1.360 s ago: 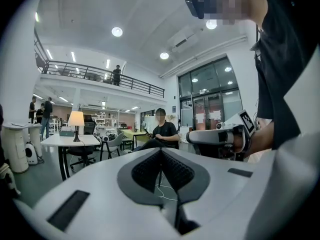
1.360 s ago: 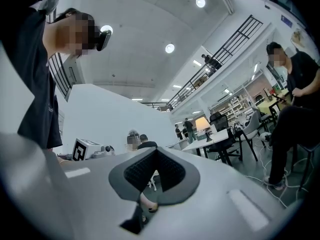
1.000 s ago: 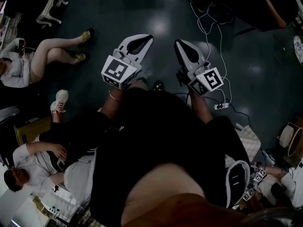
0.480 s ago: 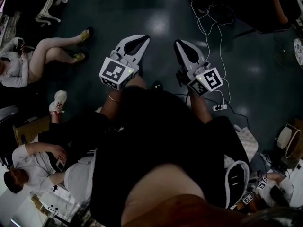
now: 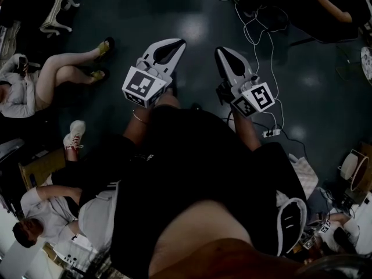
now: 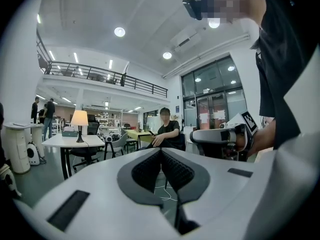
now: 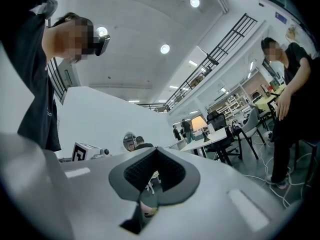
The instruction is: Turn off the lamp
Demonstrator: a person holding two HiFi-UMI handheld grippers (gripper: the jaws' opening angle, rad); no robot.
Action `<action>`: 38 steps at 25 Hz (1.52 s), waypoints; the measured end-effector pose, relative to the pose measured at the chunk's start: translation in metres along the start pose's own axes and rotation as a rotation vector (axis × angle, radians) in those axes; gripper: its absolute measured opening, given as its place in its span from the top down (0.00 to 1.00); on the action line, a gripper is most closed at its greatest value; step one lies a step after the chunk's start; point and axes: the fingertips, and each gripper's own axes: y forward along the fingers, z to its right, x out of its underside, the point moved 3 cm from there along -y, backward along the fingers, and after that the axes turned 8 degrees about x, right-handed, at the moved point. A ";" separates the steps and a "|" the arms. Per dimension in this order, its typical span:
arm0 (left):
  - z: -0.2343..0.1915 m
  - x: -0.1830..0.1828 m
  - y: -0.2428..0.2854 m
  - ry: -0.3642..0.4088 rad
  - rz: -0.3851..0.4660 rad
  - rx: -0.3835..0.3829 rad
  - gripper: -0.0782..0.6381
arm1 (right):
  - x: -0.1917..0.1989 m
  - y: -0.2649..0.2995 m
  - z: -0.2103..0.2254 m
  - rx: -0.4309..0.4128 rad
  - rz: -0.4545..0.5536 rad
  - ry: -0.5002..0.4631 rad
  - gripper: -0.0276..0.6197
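Head view looks down on a dark floor (image 5: 192, 16) with both claws held out in front of the person's body. The seated people (image 5: 35, 86) to the left of the left claw (image 5: 174, 44) and a pale shoe (image 5: 74, 133) behind it have slid a little lower in the picture than a second ago, while the claws keep their place before the body. I take this as the person walking on with both claws carried along, not yet working on anything. A white table (image 6: 65, 141) stands well ahead of the left claw and off to its left. In the right gripper view it sits ahead and to the right of the right claw (image 5: 222, 52). The lamp (image 6: 79, 120) stands upright on that table with its shade glowing, so it is not yet switched off and remains well apart from both claws. Each claw is clenched, its ribbed pads meeting with nothing between them. The approach looks to be the step in hand, with the whole reach to the switch left to do.
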 end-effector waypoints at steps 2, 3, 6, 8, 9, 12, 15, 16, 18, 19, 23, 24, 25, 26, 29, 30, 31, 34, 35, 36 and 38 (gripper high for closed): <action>-0.010 0.001 0.003 0.000 -0.005 0.011 0.88 | 0.001 0.008 0.004 0.011 -0.001 0.001 0.96; -0.014 0.002 0.005 0.000 -0.009 0.018 0.88 | 0.001 0.013 0.006 0.018 -0.003 -0.001 0.96; -0.030 0.002 0.009 -0.004 -0.008 0.032 0.88 | 0.001 0.028 0.010 0.032 -0.002 -0.006 0.96; -0.042 0.001 0.012 -0.009 0.002 0.032 0.88 | 0.001 0.037 0.013 0.038 0.000 -0.006 0.96; -0.048 -0.001 0.015 -0.011 0.008 0.034 0.88 | 0.001 0.041 0.014 0.042 0.000 -0.007 0.96; -0.062 -0.002 0.021 -0.010 0.014 0.048 0.88 | 0.000 0.052 0.020 0.057 0.001 -0.012 0.96; -0.077 0.001 0.026 -0.011 0.010 0.060 0.88 | 0.001 0.065 0.027 0.074 0.001 -0.011 0.96; -0.082 0.002 0.028 -0.014 0.010 0.063 0.88 | 0.002 0.069 0.029 0.078 0.000 -0.009 0.96; -0.093 0.001 0.030 -0.020 0.012 0.066 0.88 | 0.000 0.080 0.030 0.076 0.006 -0.002 0.96; -0.098 0.001 0.031 -0.021 0.013 0.066 0.88 | 0.000 0.086 0.031 0.075 0.007 0.001 0.96; -0.119 0.000 0.031 -0.024 0.012 0.064 0.88 | 0.003 0.106 0.037 0.087 -0.007 -0.009 0.96; -0.125 0.000 0.031 -0.026 0.011 0.062 0.88 | 0.002 0.112 0.037 0.085 -0.006 -0.009 0.96; -0.130 0.001 0.031 -0.029 0.009 0.061 0.88 | 0.002 0.118 0.037 0.082 -0.005 -0.009 0.96; -0.135 0.001 0.030 -0.031 0.006 0.061 0.88 | 0.003 0.124 0.038 0.079 -0.006 -0.007 0.96; -0.151 0.002 0.029 -0.032 0.002 0.062 0.88 | 0.006 0.143 0.039 0.075 -0.013 -0.003 0.96; -0.158 0.002 0.028 -0.032 0.003 0.060 0.88 | 0.007 0.150 0.040 0.072 -0.015 -0.004 0.96; -0.164 0.001 0.026 -0.033 0.004 0.057 0.88 | 0.007 0.157 0.039 0.068 -0.015 -0.005 0.96; -0.185 0.001 0.020 -0.034 0.008 0.044 0.88 | 0.011 0.180 0.038 0.054 -0.020 -0.006 0.96; -0.192 0.001 0.019 -0.035 0.008 0.040 0.88 | 0.012 0.187 0.038 0.050 -0.021 -0.007 0.96; -0.199 0.002 0.018 -0.034 0.006 0.038 0.88 | 0.013 0.195 0.038 0.047 -0.020 -0.007 0.96; -0.214 0.001 0.015 -0.030 0.007 0.035 0.88 | 0.013 0.210 0.039 0.046 -0.015 -0.008 0.96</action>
